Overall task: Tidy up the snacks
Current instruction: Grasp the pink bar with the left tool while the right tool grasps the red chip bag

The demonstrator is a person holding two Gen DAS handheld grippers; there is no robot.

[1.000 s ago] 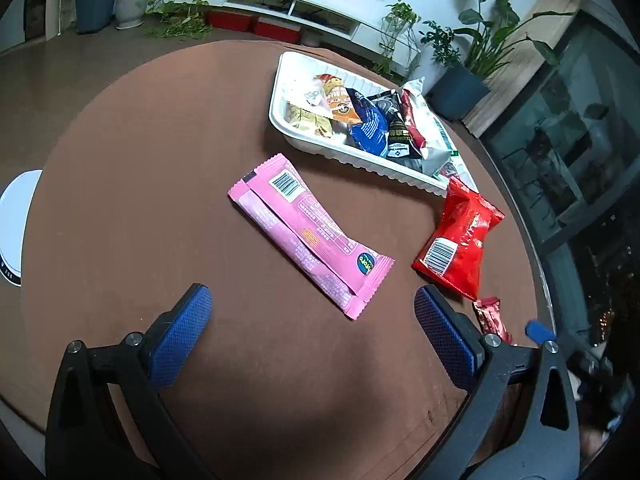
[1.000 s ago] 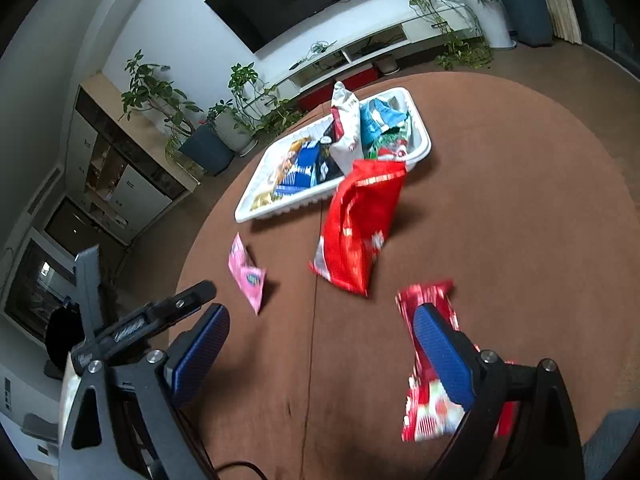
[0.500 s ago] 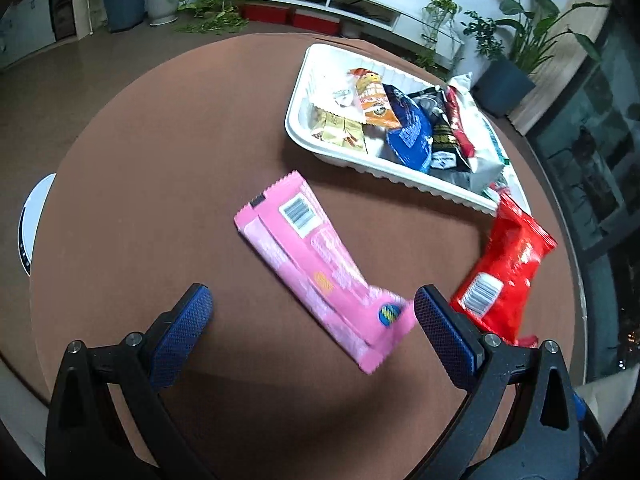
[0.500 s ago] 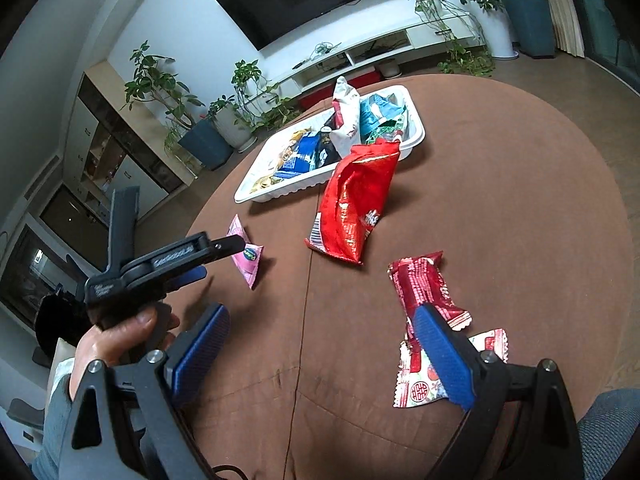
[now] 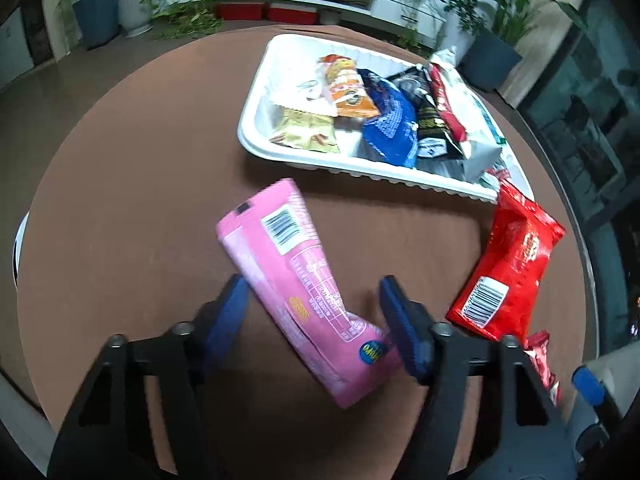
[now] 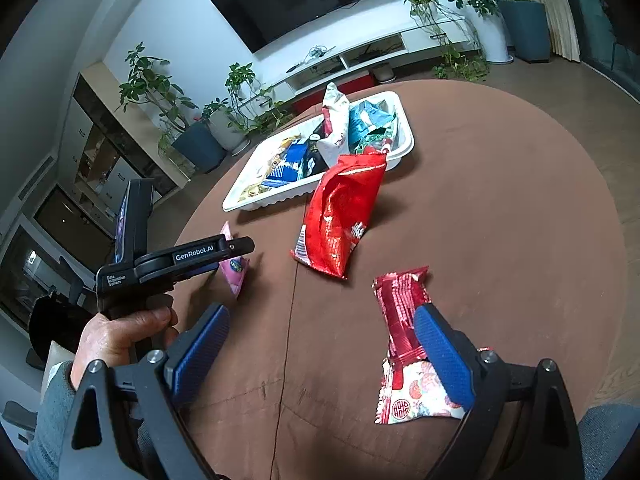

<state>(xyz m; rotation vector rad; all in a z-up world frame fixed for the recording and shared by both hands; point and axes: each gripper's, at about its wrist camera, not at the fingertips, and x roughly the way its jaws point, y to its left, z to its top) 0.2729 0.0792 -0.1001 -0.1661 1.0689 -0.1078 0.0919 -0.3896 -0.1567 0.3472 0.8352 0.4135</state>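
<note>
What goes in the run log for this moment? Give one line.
left gripper: closing around long pink snack packet | right gripper: open, empty | white plastic tray: holds snacks | red foil bag: on table

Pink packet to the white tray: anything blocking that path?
Nothing visible. Bare brown table lies between the pink packet and the white tray. The left tool is closing around the packet; the red bag sits off to the side.
</note>
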